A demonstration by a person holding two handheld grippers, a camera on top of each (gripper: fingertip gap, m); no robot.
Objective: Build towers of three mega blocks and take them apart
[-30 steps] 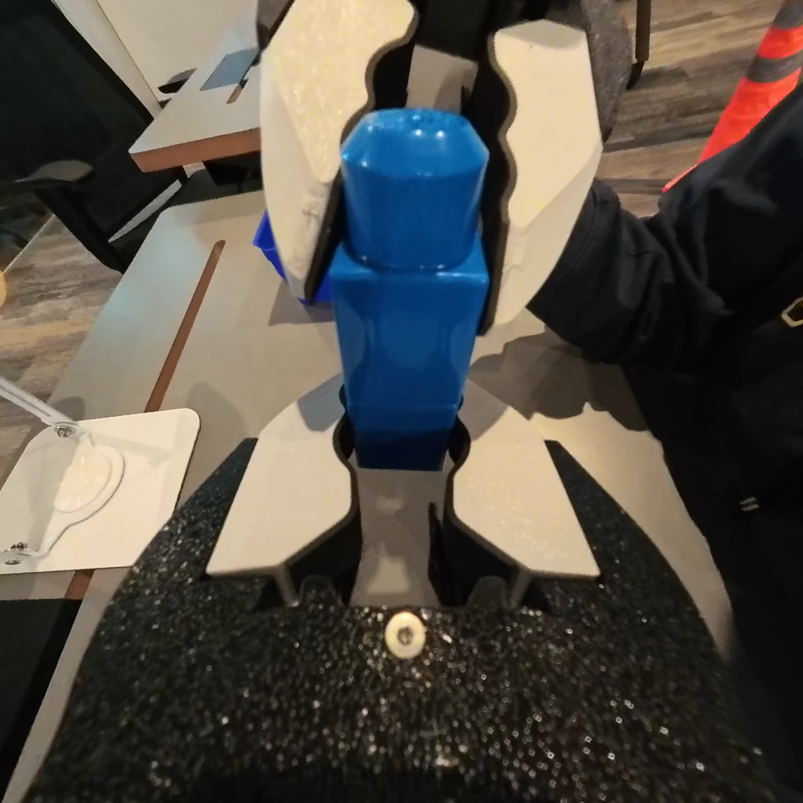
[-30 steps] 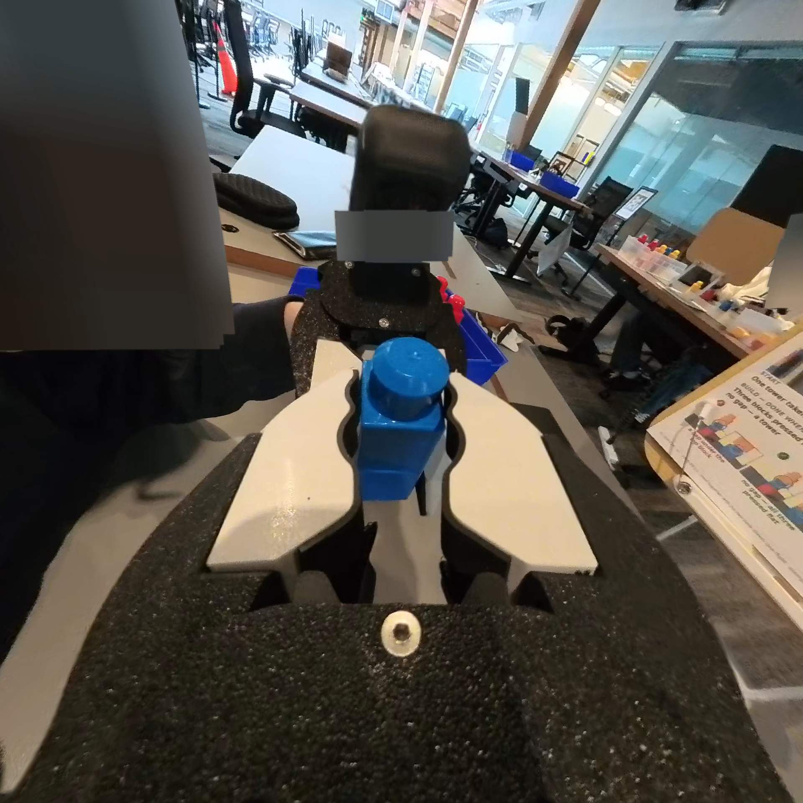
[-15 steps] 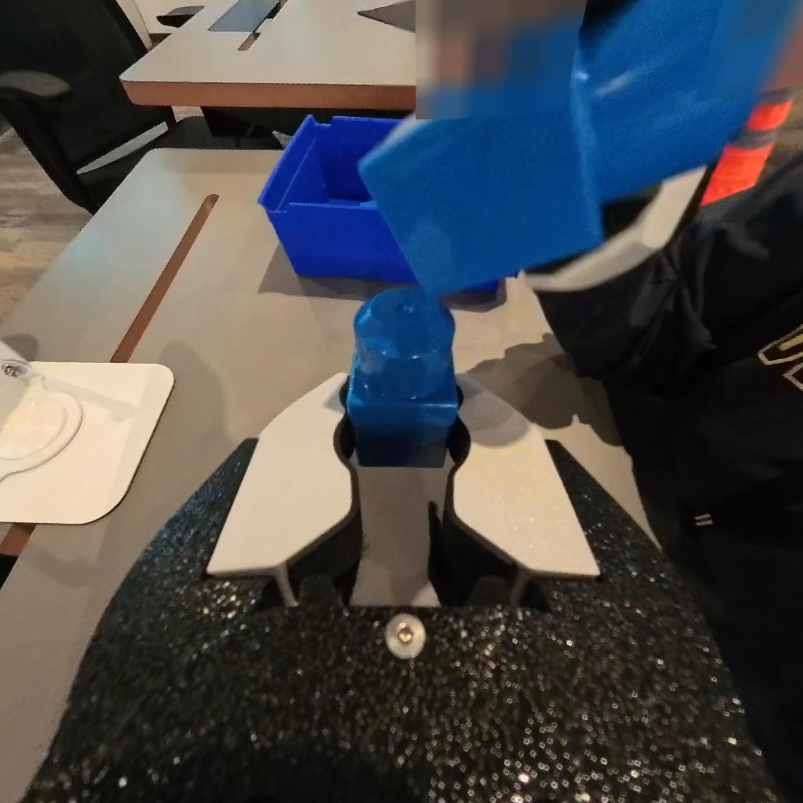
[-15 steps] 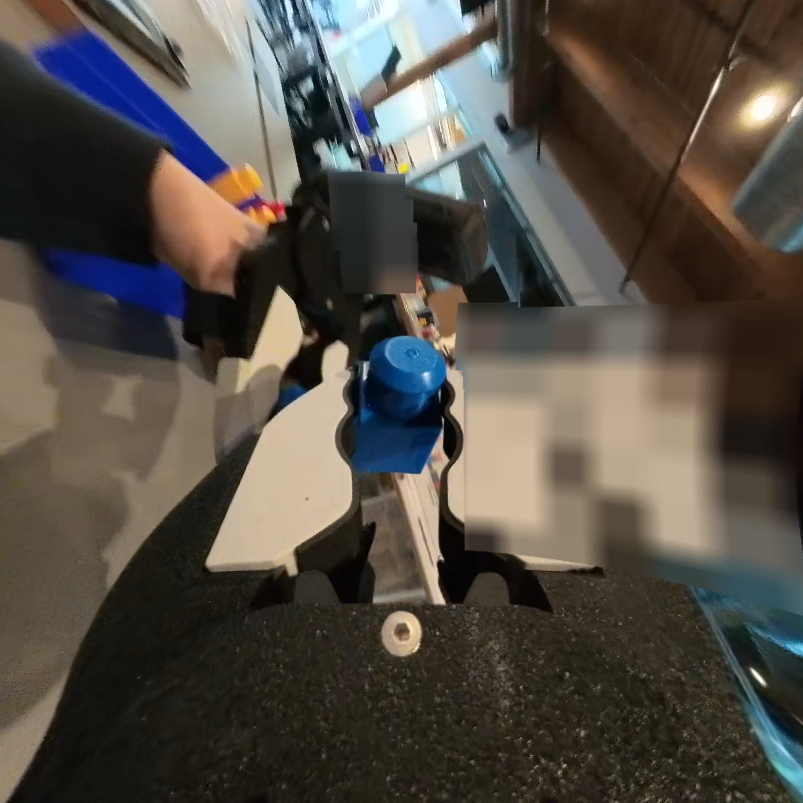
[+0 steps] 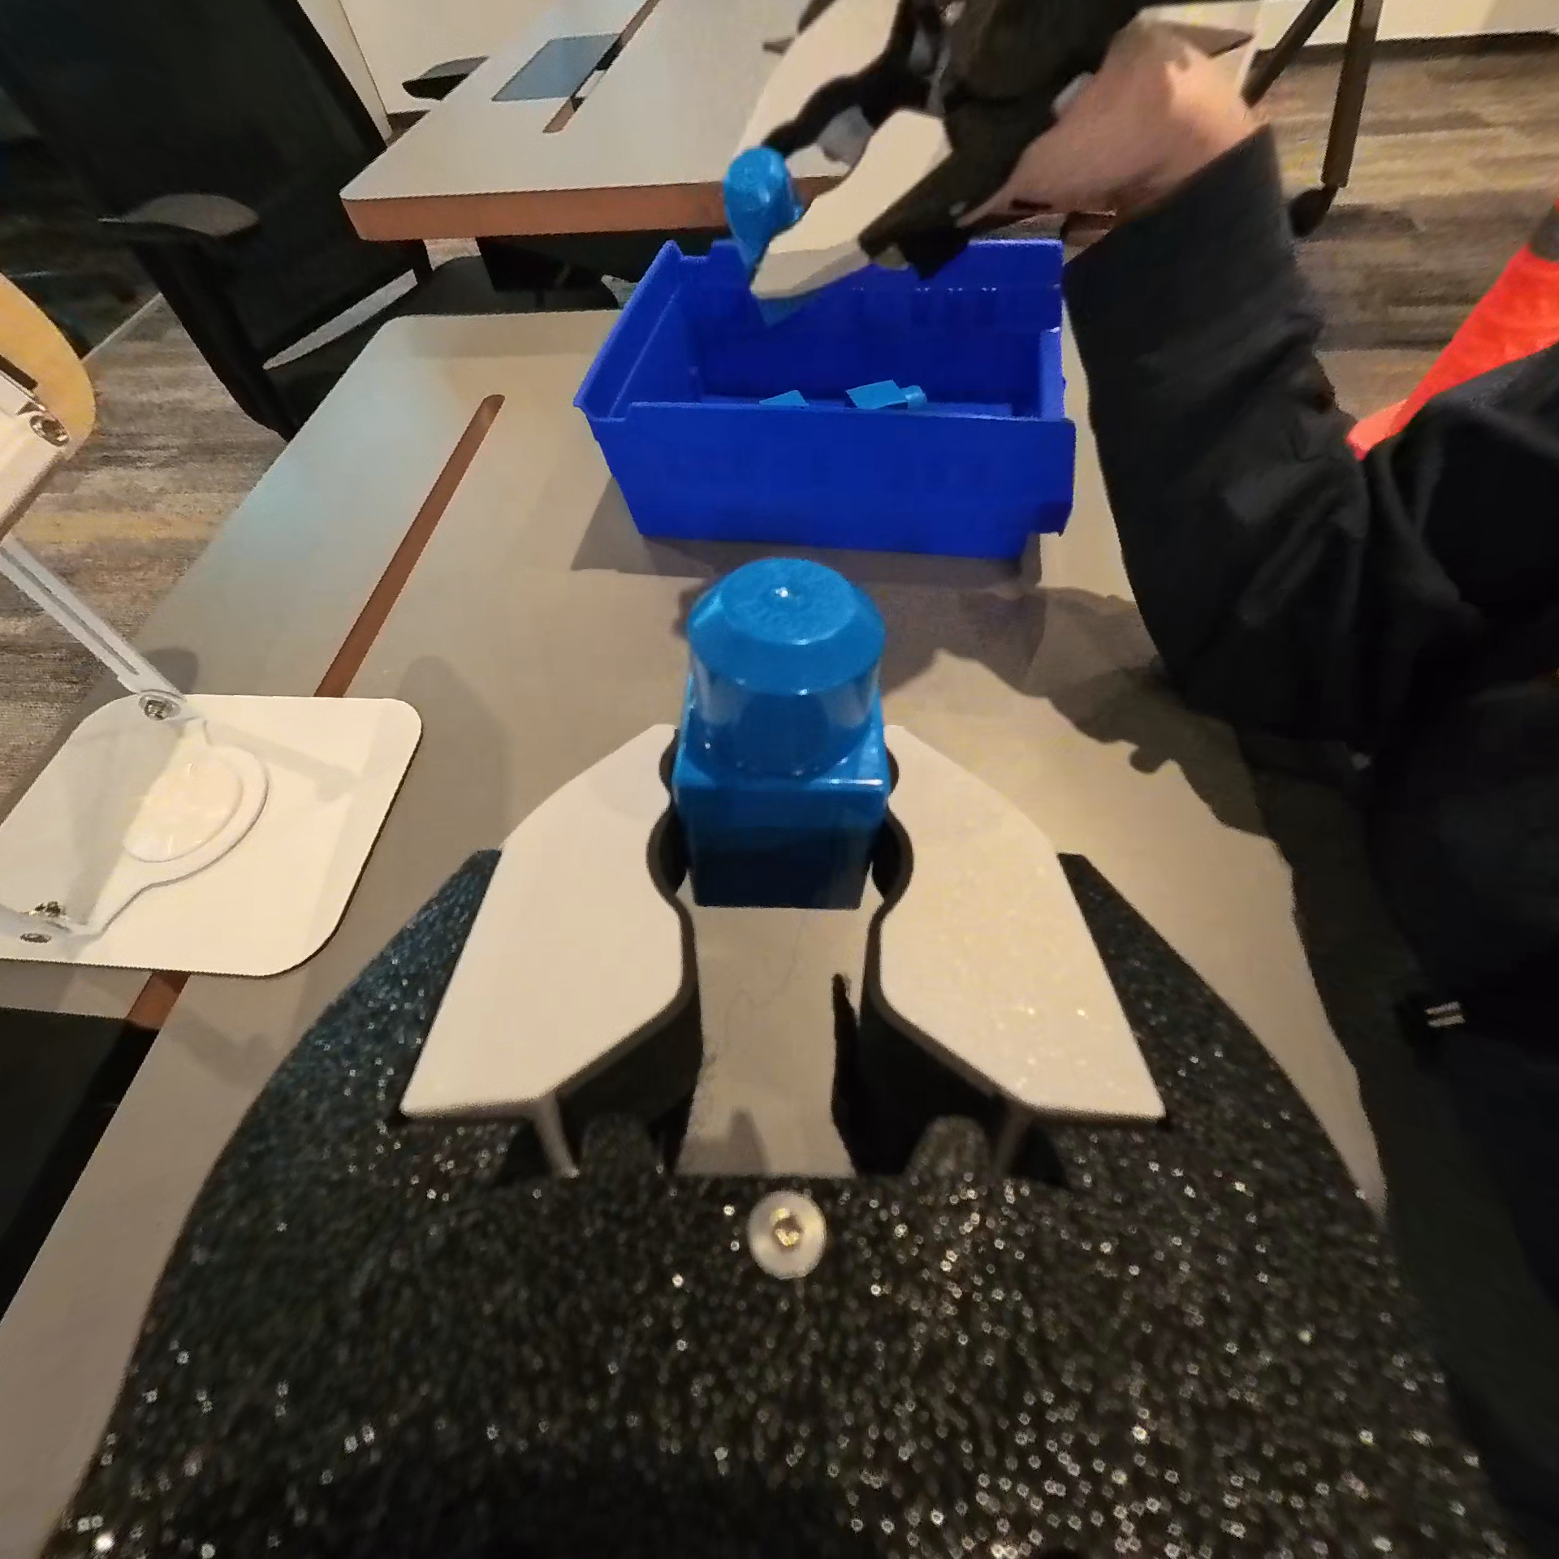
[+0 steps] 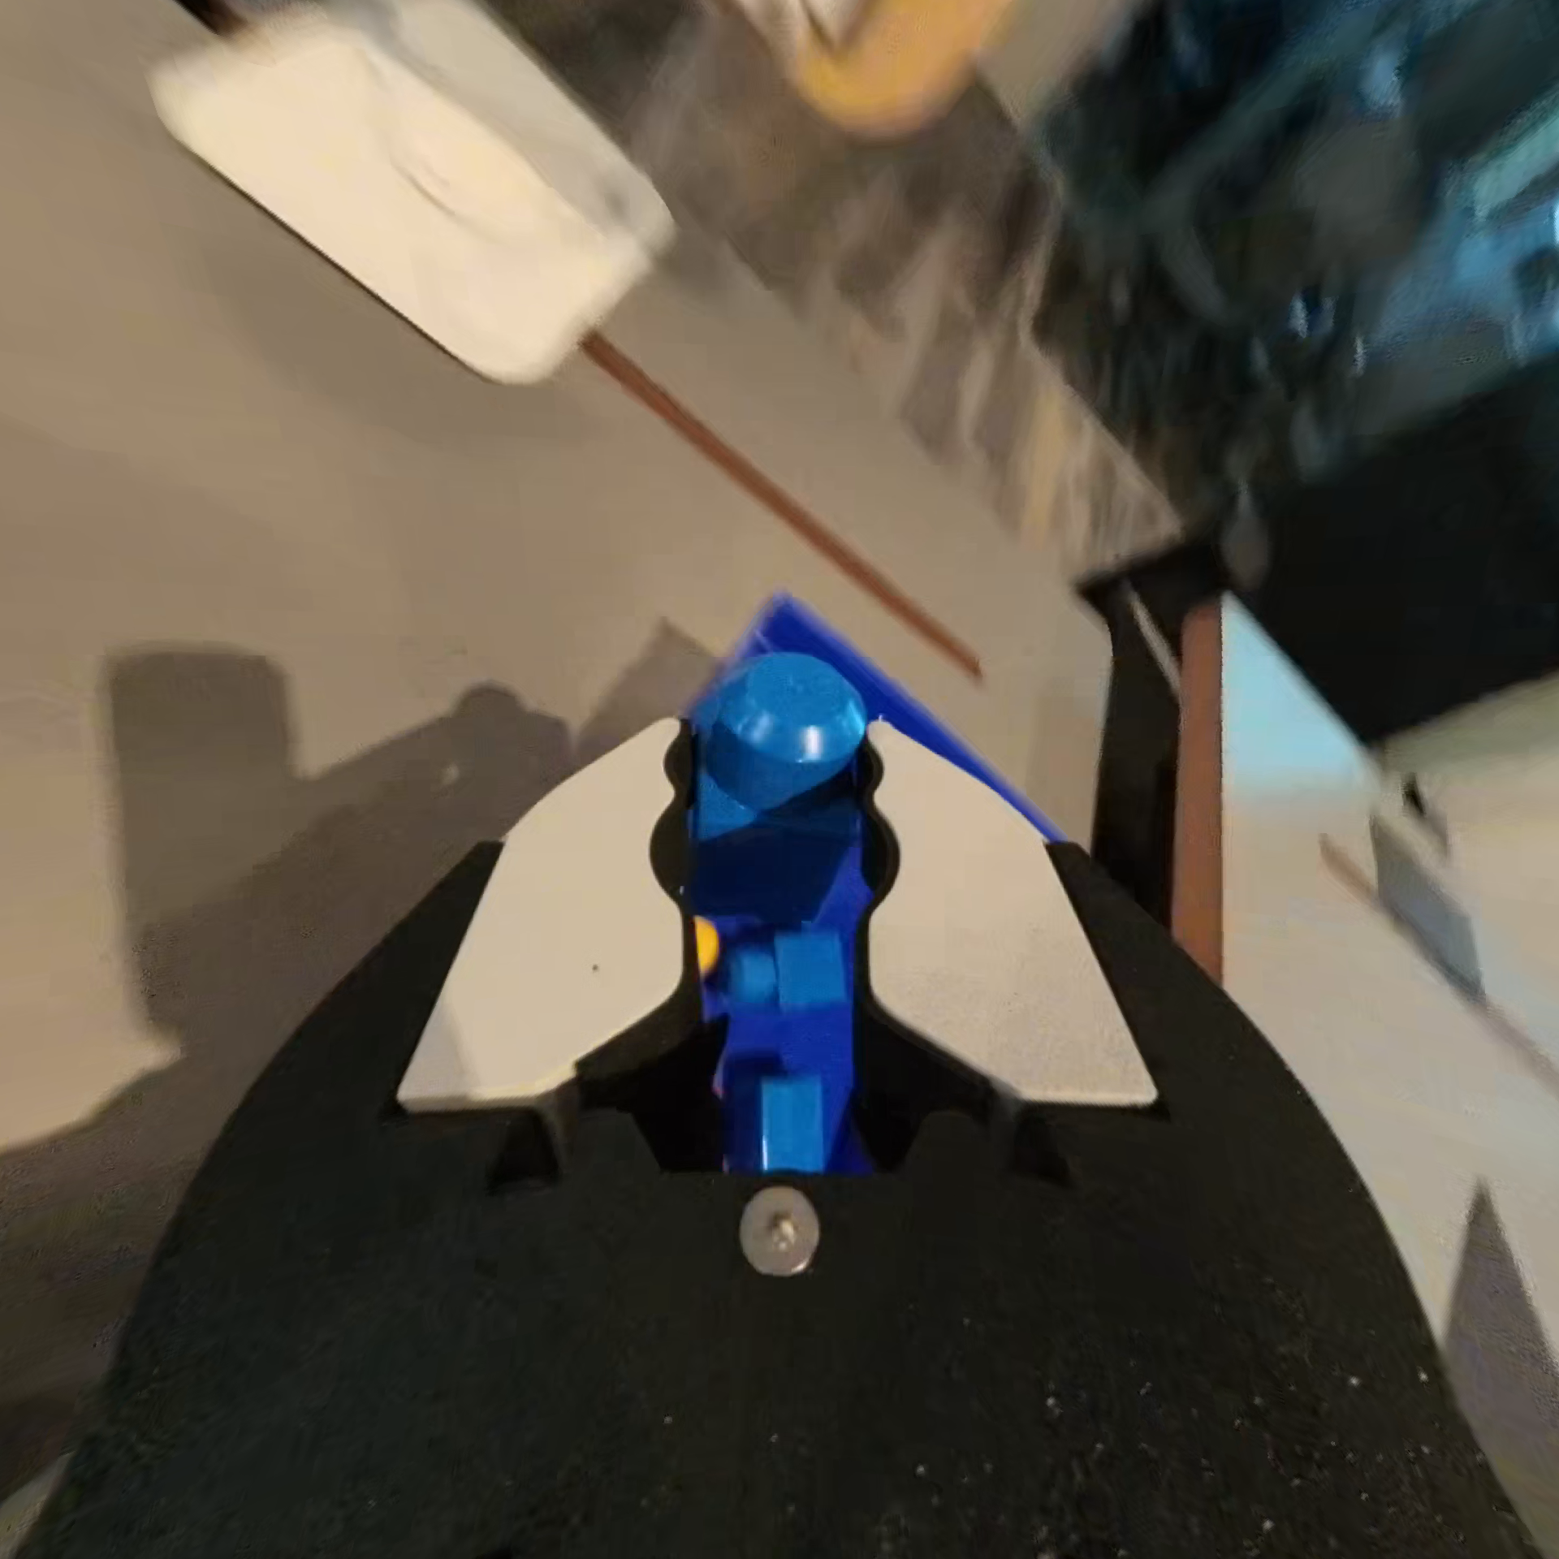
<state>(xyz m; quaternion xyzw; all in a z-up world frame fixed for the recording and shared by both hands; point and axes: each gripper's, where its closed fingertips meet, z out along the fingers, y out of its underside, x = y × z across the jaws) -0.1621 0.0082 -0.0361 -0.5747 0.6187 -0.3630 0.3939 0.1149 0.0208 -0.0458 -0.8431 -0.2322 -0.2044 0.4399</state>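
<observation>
The left gripper (image 5: 780, 793) is clenched on a single-stud blue plastic block (image 5: 780, 751), held upright over the grey tabletop (image 5: 523, 607), on the near side of the open blue plastic bin (image 5: 844, 472). The right gripper (image 6: 780, 759) grips another blue one-stud block (image 6: 780, 759) above that bin's far-left corner, more blue pieces (image 5: 877, 396) lying inside.

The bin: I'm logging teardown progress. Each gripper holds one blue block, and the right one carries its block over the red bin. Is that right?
Not quite: the bin is blue, not red, as the left wrist view shows. The rest holds: the left gripper holds one blue block, and the right gripper carries its block over the bin.
</observation>
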